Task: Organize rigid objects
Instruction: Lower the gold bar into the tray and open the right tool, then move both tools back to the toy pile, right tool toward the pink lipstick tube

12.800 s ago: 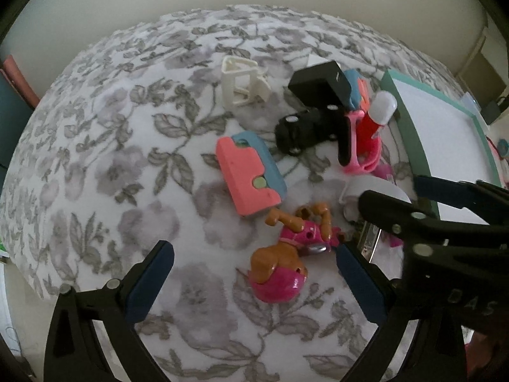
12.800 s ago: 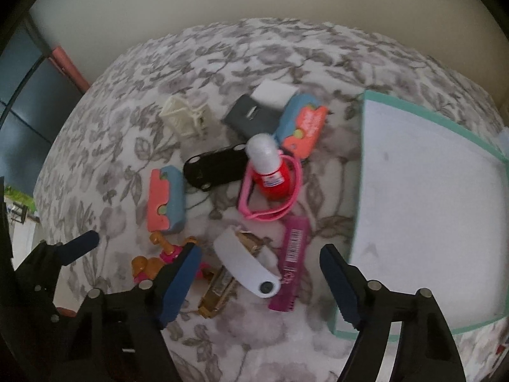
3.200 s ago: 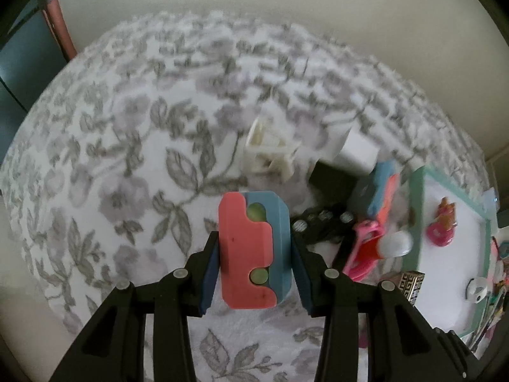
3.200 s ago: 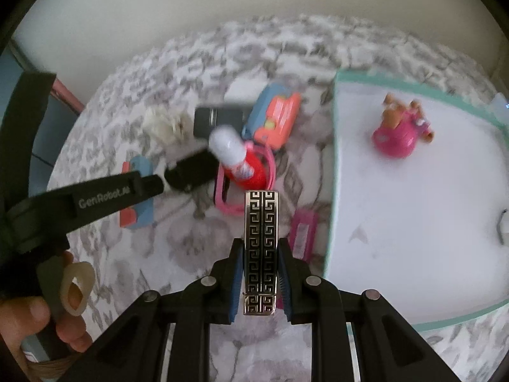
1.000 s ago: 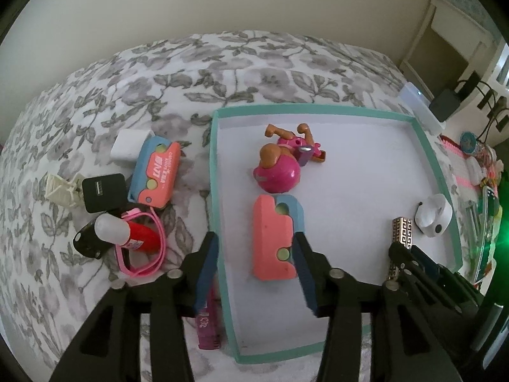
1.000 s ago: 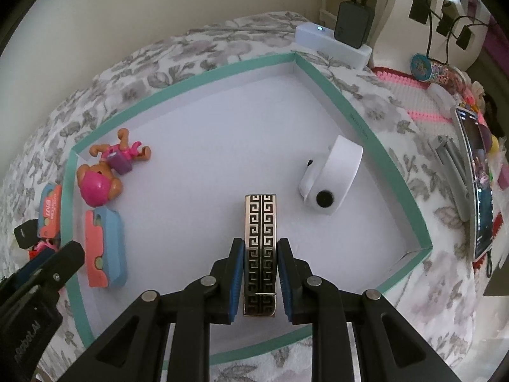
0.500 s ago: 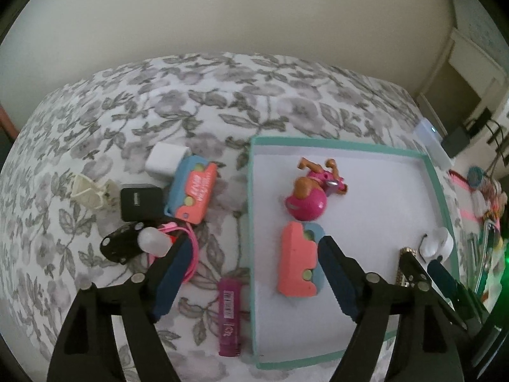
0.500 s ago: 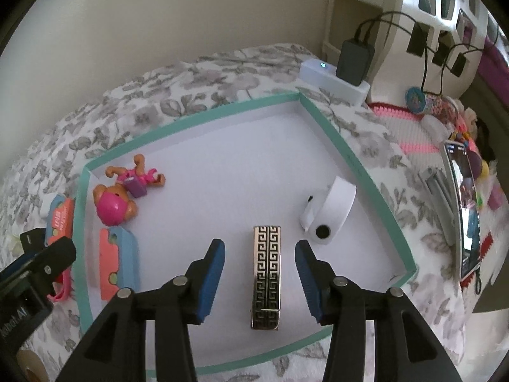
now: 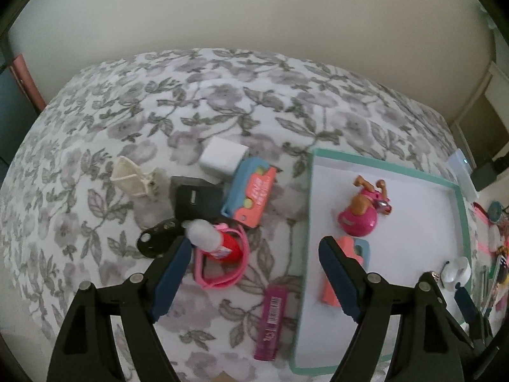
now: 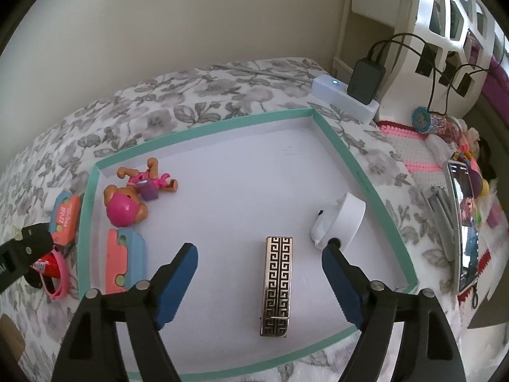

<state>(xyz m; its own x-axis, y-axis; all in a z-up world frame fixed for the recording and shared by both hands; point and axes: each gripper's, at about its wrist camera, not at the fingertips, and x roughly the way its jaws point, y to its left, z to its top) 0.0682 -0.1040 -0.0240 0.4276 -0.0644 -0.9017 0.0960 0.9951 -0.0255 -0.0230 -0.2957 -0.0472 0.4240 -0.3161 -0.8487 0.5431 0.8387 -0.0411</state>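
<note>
A teal-rimmed white tray (image 10: 331, 133) (image 9: 310, 197) lies on the floral bedspread. In it are a pink toy dog (image 10: 132, 199) (image 9: 361, 215), a coral and blue block (image 10: 125, 259) (image 9: 353, 251), a white round device (image 10: 345, 219) and a gold patterned bar (image 10: 276, 286). My right gripper (image 10: 259, 281) is open and empty, above the bar. My left gripper (image 9: 251, 267) is open and empty, over the bedspread left of the tray, above a magenta tube (image 9: 270, 318). Left of the tray lie a red bottle in a pink ring (image 9: 222, 248), a second coral and blue block (image 9: 254, 194), a black charger (image 9: 194, 200), a white cube (image 9: 222, 157), a black oval object (image 9: 157, 238) and a cream clip (image 9: 133, 176).
A white power strip with a black adapter (image 10: 350, 94) sits beyond the tray's far corner. A phone (image 10: 464, 229) and small trinkets lie on a crocheted mat at the right. A wall runs behind the bed.
Both grippers have opened and pulled back. The left let go of the coral and blue block in the tray and swung left. The right released the gold bar on the tray floor.
</note>
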